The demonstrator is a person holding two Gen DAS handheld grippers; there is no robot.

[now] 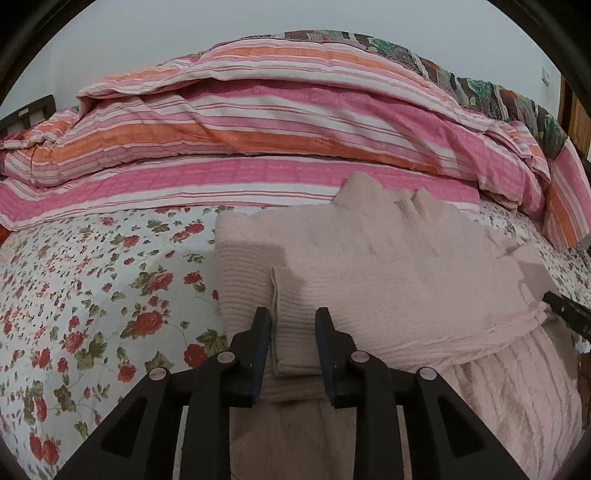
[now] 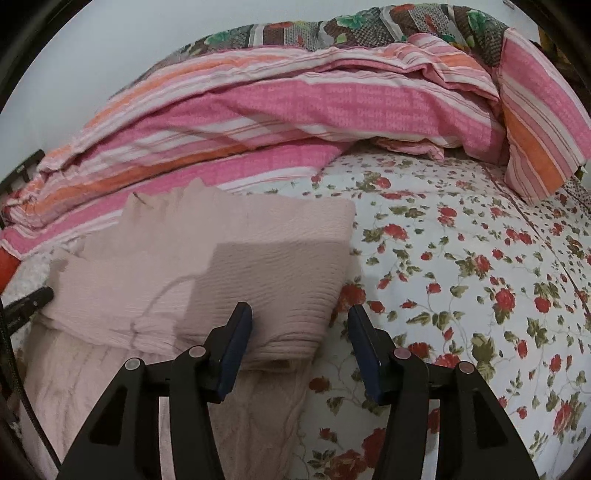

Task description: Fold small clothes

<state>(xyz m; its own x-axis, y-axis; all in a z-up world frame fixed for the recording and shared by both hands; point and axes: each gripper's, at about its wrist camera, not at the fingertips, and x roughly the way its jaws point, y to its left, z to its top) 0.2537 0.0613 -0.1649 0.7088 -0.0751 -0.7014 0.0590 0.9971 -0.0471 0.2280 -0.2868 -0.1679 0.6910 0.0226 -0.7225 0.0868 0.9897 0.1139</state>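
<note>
Sweater [image 1: 369,266], pale pink ribbed knit, lies folded on the bed in front of you, resting on the floral sheet [image 1: 92,280] and partly on a second pink cable-knit garment [image 1: 517,387] nearer to you. From left to right in your left wrist view you have a dark bed frame [image 1: 26,114] at the edge, the sheet with its red roses, then the sweater, and past it a narrow strip of sheet. Behind all of it a rumpled striped quilt [image 1: 258,122] in pink, orange and white runs across the bed, with a darker patterned blanket [image 1: 461,74] on top toward the right, and a plain pale wall [image 1: 147,33] beyond.

The folded sweater's long axis runs across the bed, side to side. Its collar end points away from you toward the quilt, and its thick folded edge faces you.

Your left gripper [image 1: 293,314] has its jaws slightly apart; a fold of the sweater's near edge stands between them, and the pads do not press on it. Your right gripper [image 2: 300,308] is held wider, straddling the sweater's right corner, the left pad over knit and the right pad over bare sheet, gripping nothing.
</note>
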